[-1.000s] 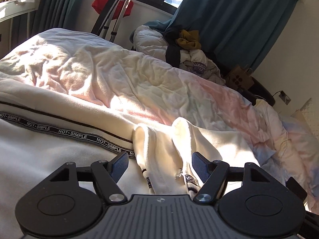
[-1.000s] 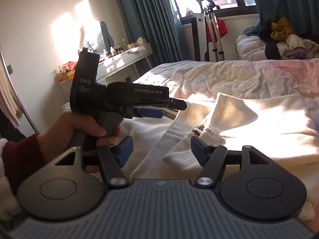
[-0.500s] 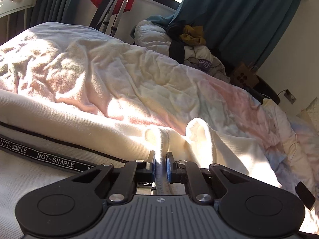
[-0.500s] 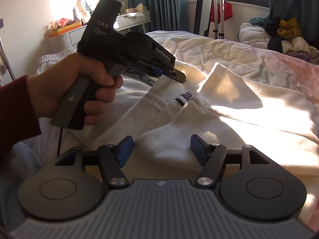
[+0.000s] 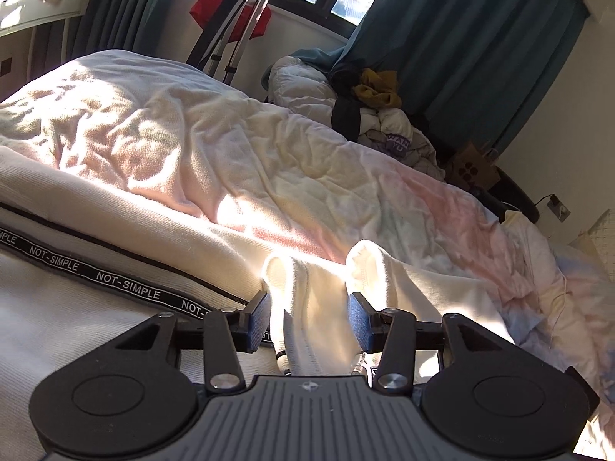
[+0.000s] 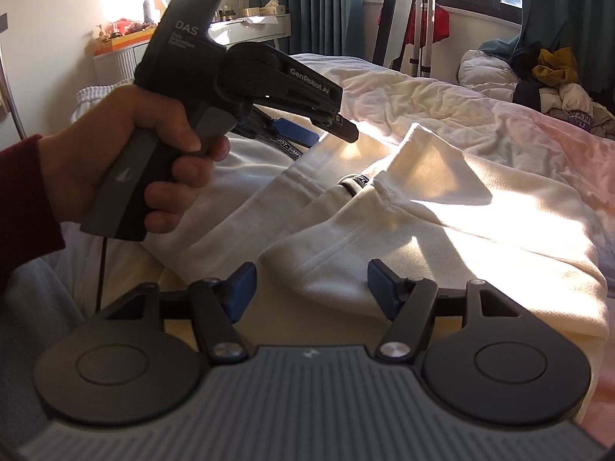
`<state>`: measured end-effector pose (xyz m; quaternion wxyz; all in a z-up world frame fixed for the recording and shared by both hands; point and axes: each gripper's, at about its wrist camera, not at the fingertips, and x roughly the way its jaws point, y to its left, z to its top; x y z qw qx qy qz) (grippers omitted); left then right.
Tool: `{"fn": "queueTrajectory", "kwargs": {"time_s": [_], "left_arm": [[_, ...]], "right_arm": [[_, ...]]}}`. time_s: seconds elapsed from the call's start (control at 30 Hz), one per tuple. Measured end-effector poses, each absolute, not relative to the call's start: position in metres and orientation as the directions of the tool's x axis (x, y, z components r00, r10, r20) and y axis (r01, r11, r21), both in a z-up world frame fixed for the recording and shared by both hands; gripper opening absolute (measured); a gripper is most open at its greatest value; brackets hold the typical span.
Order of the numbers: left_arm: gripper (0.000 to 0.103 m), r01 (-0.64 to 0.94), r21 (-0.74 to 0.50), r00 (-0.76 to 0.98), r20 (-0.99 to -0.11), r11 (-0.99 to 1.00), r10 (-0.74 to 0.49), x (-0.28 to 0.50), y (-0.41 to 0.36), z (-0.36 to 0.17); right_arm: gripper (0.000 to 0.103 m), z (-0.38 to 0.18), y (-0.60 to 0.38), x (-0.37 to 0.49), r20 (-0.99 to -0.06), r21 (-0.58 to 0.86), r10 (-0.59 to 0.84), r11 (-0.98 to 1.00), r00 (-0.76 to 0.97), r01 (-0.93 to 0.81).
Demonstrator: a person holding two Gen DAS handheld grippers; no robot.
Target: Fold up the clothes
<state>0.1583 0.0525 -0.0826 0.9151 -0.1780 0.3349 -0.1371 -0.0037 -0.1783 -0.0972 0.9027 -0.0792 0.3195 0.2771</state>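
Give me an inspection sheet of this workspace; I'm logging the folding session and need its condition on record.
Surface: bed with a crumpled pale blanket, sunlit in patches.
Job's things: cream garment with a black NOT-SIMPLE band, spread on the bed, part folded.
Clutter: heap of clothes beyond the bed; cardboard box beside it.
Grippers: left tool is opening, a fold of the garment between its pads, not pressed; right tool open, over the garment's hem.
Cables: black cord hanging from the left tool's handle.
Surroundings: teal curtains, window, folded metal stand, cluttered desk.
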Motion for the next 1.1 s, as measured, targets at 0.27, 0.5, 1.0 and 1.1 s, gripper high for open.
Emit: {"fn": "queueTrajectory", "kwargs": {"time_s": [0.27, 0.5, 1.0, 1.1], "left_arm": [[0.07, 0.255, -0.478, 0.726, -0.48, 0.841, -0.493, 0.127, 0.038, -0.065], [0.07, 0.248, -0.497, 0.683, -0.519, 0.831, -0.514, 0.131, 0.032, -0.079], [0.073, 0.229, -0.603, 0.636, -0.502, 0.764, -0.586, 0.136, 0.039, -0.087], [0.08, 0.192, -0.664, 0.644, -0.47, 0.723, -0.603, 0.135, 0.05, -0.086]], "right_arm": [[0.065, -0.1, -0.177, -0.008, -0.608, -0.022, 0.416, 0.843, 0.676, -0.538], [0.058, -0.102, -0.176, -0.005, -0.607, -0.02, 0.408, 0.85, 0.682, -0.526], [0.015, -0.086, -0.176, -0.016, -0.531, -0.061, 0.415, 0.851, 0.739, -0.522], [0.015, -0.08, -0.182, -0.018, -0.503, -0.037, 0.422, 0.862, 0.755, -0.506]]}}
